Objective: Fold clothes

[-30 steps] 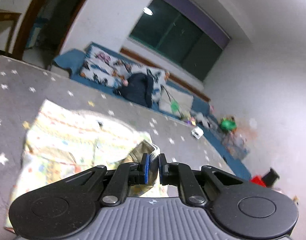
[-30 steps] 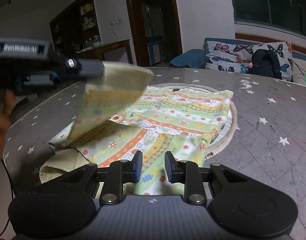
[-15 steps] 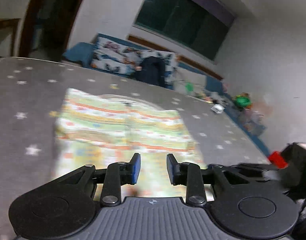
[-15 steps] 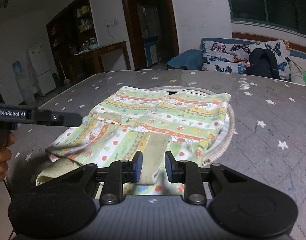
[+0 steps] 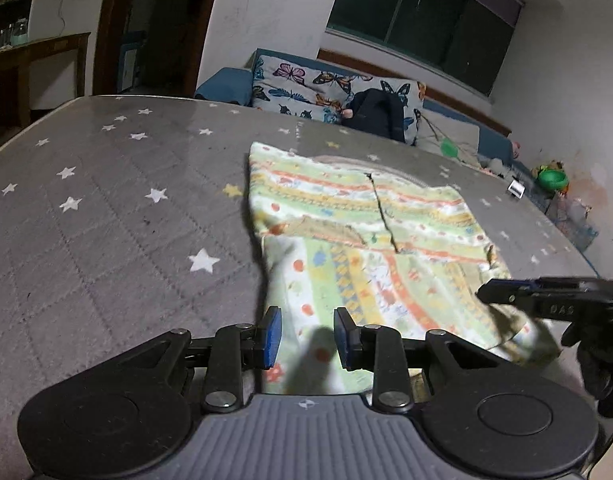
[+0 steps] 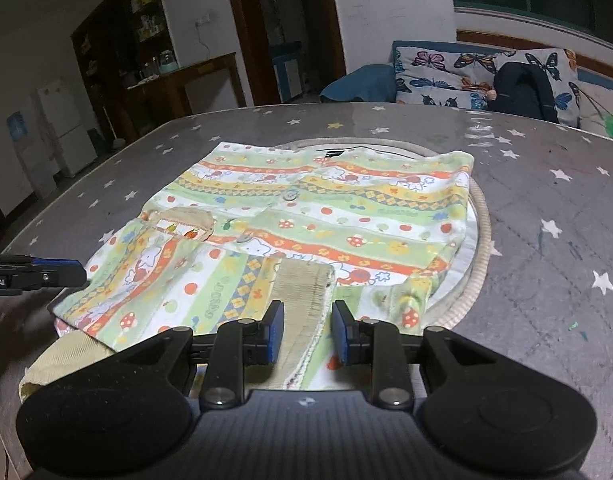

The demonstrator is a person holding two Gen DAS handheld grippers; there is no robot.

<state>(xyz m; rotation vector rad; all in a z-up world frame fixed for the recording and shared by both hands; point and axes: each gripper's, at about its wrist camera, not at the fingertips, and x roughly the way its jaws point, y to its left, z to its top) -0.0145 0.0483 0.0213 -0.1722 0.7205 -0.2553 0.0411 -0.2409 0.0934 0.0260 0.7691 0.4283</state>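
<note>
A child's striped, printed garment [image 6: 326, 216] lies flat on the grey star-patterned table [image 6: 546, 240], with both sleeves folded in over its front. It also shows in the left wrist view [image 5: 366, 248]. My left gripper [image 5: 304, 338] is open and empty just above the garment's near edge; it shows at the left edge of the right wrist view [image 6: 46, 276]. My right gripper [image 6: 306, 334] is open and empty, its jaws either side of a beige ribbed cuff [image 6: 306, 280]. It shows at the right of the left wrist view [image 5: 506, 292].
A round woven mat [image 6: 480, 236] lies under the garment. A sofa with butterfly cushions [image 6: 466, 68] and a dark backpack [image 6: 522, 92] stand behind the table. A wooden desk [image 6: 186, 80] and doorway are at the back left. Toys [image 5: 552, 176] lie by the right wall.
My left gripper let go of the sleeve it held raised; the sleeve now lies folded on the garment. The left gripper opened and dropped to the near edge. My right gripper stayed open.
</note>
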